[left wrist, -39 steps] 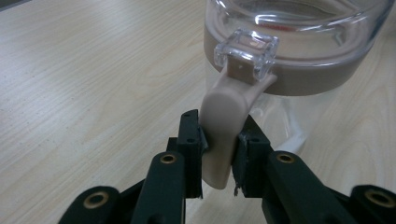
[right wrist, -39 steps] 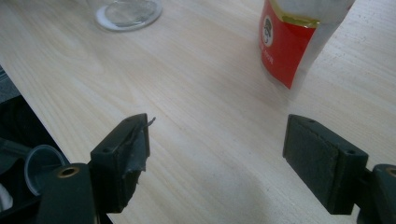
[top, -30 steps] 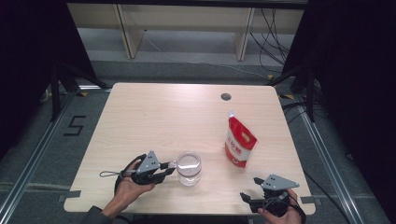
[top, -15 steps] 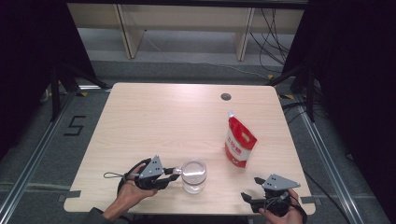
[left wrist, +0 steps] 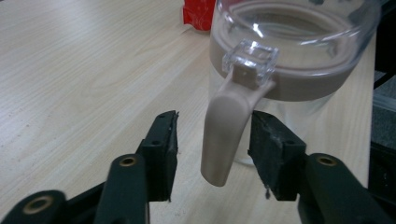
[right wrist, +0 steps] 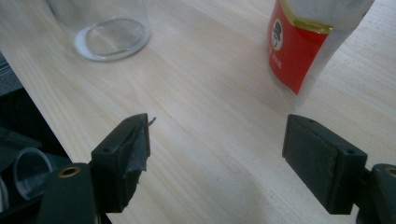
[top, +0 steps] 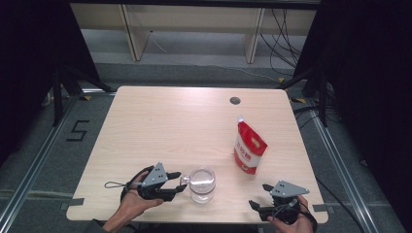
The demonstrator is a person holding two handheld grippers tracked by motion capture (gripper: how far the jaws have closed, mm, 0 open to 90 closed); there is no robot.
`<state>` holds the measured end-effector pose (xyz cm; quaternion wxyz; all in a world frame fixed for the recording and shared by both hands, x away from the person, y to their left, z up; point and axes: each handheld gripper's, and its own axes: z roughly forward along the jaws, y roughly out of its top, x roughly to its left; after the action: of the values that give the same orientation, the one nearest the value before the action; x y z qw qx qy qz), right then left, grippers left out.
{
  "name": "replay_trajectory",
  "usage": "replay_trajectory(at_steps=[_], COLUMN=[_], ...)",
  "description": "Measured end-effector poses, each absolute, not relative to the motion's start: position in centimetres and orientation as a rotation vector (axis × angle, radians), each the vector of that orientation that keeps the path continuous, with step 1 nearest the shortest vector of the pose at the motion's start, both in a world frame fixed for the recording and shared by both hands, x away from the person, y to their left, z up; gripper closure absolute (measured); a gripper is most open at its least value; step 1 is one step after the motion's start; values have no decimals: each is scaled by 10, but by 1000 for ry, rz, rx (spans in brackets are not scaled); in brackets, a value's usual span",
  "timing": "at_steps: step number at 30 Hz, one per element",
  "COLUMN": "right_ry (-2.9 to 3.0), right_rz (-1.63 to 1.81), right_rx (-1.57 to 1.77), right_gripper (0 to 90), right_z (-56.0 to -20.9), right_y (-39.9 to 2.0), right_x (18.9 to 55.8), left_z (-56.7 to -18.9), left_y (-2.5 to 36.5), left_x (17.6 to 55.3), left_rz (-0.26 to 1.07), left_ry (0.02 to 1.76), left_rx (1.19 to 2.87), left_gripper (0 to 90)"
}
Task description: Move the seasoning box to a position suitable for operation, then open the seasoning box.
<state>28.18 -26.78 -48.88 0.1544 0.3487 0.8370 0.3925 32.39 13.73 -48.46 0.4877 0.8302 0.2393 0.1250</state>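
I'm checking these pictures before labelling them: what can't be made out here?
- Red pouch: print too small in high view; top cut off in right gripper view.
- Clear jug: contents unclear through glare in high view.
- Jug handle: contact with right pad uncertain in left gripper view.

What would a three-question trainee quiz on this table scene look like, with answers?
1. True or false: the left gripper has its pads clamped on the jug handle.
2. Which thing stands nearer the right gripper: A the clear jug, B the red pouch, C a blue bowl?
3. What lies between the right gripper's pads?

Key
1. False. The handle sits between the pads, but a gap shows on the left side; the jaws have just been opening.
2. B, though jug and pouch are close to equal in the high view; in the right gripper view the pouch looks nearer.
3. Nothing, just bare table; the jaws stand wide apart.
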Motion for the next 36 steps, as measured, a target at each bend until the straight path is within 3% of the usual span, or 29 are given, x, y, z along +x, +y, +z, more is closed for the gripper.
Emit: replay_trajectory(at_steps=[4,15,20,26,29,36], right_ry=[2393,2432,2397,2425,2408,2413], right_rz=[1121,1120,1108,1125,1111,1122], right_rx=[1000,990,994,984,996,1000], right_gripper=[241,241,241,242,242,242], right_z=[-489,-490,-489,-489,-490,-490], right_y=[-269,-268,-268,-267,-267,-267], right_x=[282,284,282,283,282,283], left_z=[-478,-462,-454,-444,-442,-439], left_y=[140,141,141,142,140,132], left_x=[318,310,307,304,304,311], left_rz=[292,265,264,306,334,355], left_ry=[609,678,661,642,659,635], left_rx=[2011,1982,1959,1937,1904,1913], left_gripper=[399,287,381,683,785,861])
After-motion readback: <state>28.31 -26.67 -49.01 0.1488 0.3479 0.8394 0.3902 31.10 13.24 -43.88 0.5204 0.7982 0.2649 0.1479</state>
